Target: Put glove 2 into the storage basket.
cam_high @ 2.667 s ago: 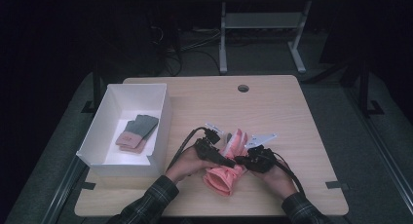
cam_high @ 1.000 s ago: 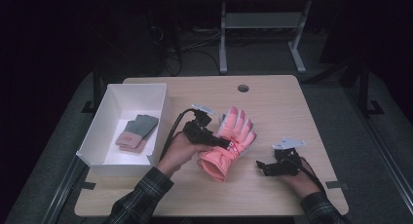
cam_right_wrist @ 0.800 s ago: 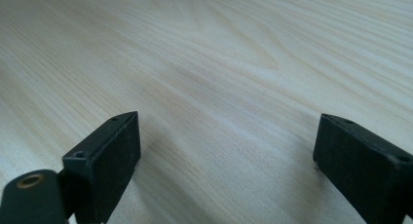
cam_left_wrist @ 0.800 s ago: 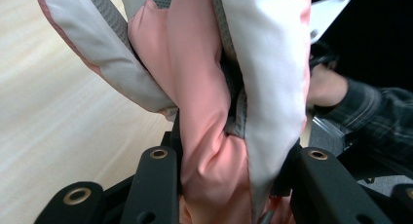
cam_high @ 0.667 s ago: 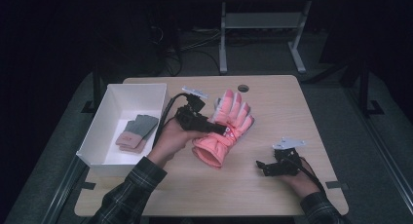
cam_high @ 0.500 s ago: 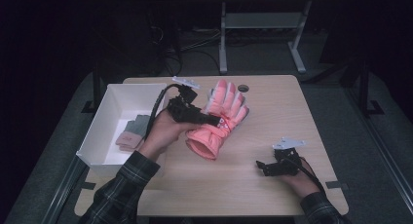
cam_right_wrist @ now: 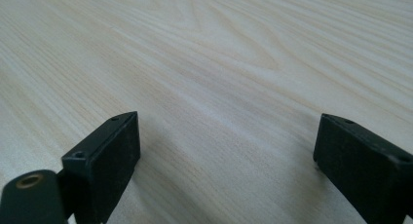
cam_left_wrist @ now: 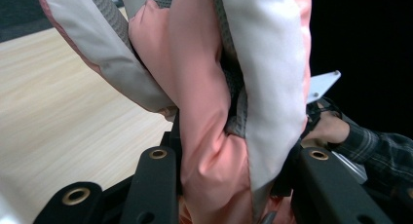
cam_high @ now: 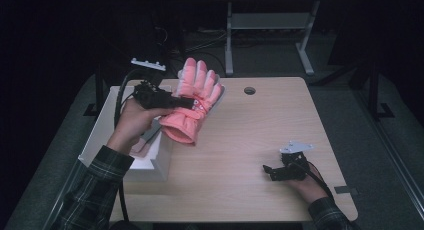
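So the left gripper (cam_high: 187, 104) has the pink glove (cam_high: 192, 102) pinched between its jaws, and it's up in the air, off the wooden table (cam_high: 240, 140). From the high view the glove hangs roughly over the right-hand edge of the white box (cam_high: 165, 162), fingers pointing up and away from the person, cuff drooping down toward the tabletop. You can see the pale palm-side panels on the fingers and the coral-pink padding on the rest.

In the left gripper view the glove (cam_left_wrist: 229, 102) is squeezed right between the two black jaws, bunched into a fold with the pink fabric in the middle and a whitish panel on the right side of it. Grey trim runs along the seams. The pads are clearly pressing into it from both sides, so it's a proper grip, not just resting there. Off to the right of that view you can spot the person's other hand in a plaid sleeve (cam_left_wrist: 375, 146).

The right gripper (cam_high: 272, 171) is sitting low on the table near the front right, well apart from the glove. In the right gripper view its jaws stand spread wide with only bare wood grain between them, nothing pinched.

Inside the white box there's something tan-pink and something darker (cam_high: 149, 136), mostly hidden behind the left hand (cam_high: 132, 122), so I can't tell what they are.
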`<state>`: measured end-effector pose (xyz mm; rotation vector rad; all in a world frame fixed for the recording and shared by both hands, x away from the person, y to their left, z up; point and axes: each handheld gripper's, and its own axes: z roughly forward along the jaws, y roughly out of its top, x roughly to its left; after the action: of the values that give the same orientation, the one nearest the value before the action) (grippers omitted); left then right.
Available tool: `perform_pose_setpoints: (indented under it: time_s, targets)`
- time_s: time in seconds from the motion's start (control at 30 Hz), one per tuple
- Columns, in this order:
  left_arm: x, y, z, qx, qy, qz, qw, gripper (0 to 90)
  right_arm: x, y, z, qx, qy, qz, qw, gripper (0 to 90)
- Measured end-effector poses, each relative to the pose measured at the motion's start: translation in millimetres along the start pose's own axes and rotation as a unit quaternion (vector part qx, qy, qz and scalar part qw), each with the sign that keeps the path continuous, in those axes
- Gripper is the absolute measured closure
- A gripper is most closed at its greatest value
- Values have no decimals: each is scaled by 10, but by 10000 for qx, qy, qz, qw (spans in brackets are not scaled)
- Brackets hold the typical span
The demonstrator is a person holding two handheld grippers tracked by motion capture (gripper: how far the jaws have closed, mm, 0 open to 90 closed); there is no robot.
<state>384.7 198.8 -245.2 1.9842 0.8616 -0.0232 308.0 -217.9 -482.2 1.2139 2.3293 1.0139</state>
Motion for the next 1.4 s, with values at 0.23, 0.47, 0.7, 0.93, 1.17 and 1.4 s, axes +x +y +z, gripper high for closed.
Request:
perform_pose_setpoints:
  time_s: [0.23,0.47,0.7,0.93,1.17,1.4]
  targets:
    - [193,-91,-292,-136,251,-159,9995,634,-1,0,1,1,-2,0,10000,90]
    - [387,-232,-524,-220,489,-349,9980,632,0,1,2,11,-15,40,10000,80]
    - [590,-414,-686,-297,791,-667,9942,631,0,-1,-1,27,-42,74,10000,76]
    - [779,-632,-778,-267,1070,-1000,9889,632,1,-1,1,25,-48,77,10000,73]
    - [1025,-841,-636,-39,1218,-1281,9842,630,-1,0,0,42,-43,74,10000,69]
    - [1235,-1020,-390,242,1276,-1472,9805,629,-1,0,1,42,-47,74,10000,68]
